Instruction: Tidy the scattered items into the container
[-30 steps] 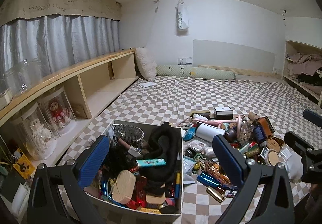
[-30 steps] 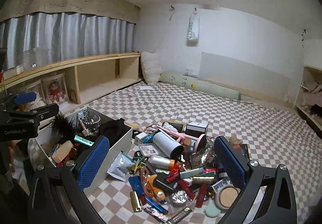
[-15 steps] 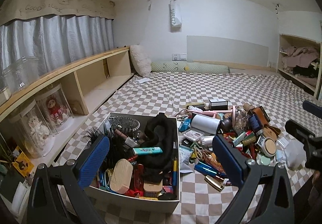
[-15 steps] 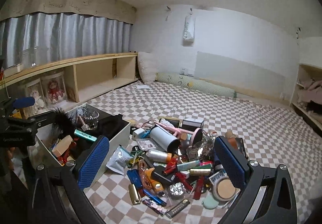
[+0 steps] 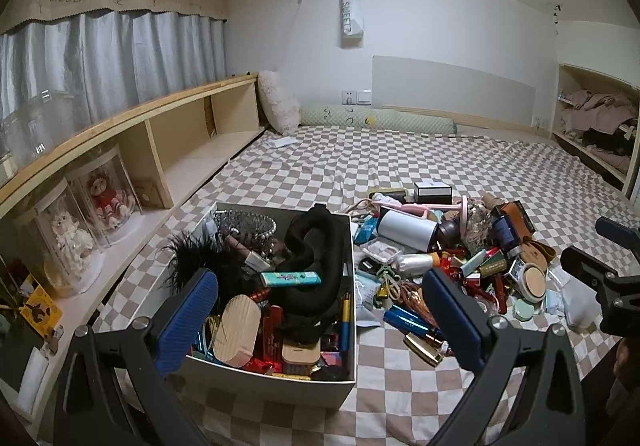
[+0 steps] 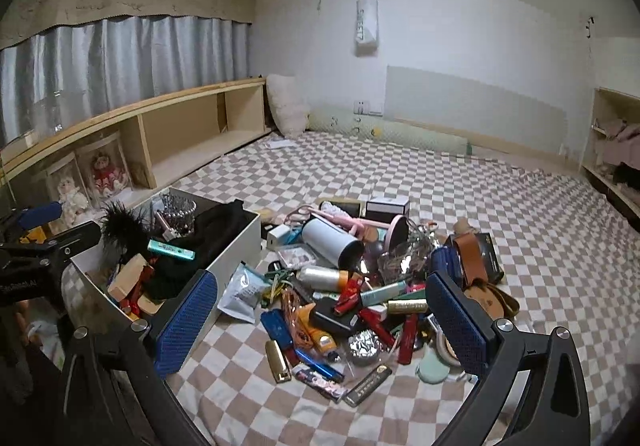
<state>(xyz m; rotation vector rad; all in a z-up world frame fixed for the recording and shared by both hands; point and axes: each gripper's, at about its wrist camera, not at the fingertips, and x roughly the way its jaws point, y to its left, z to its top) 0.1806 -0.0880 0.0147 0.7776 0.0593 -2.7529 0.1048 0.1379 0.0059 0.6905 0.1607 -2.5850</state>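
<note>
While jaws gape — container [image 5: 280, 386] half-full.

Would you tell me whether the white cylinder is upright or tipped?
Tipped: the white cylinder lies on its side atop the pile, dark open end facing sideways.

A home bedroom is showing here: a checkered sheet [image 5: 400, 165] is covering what looks like a wide sleeping platform, a bolster [image 5: 376, 121] and fluffy pillow [image 5: 278, 107] are lying by the wall, grey curtains [image 5: 112, 57] are hanging above a wooden shelf [image 5: 172, 141] holding cased dolls [image 5: 106, 201].
</note>
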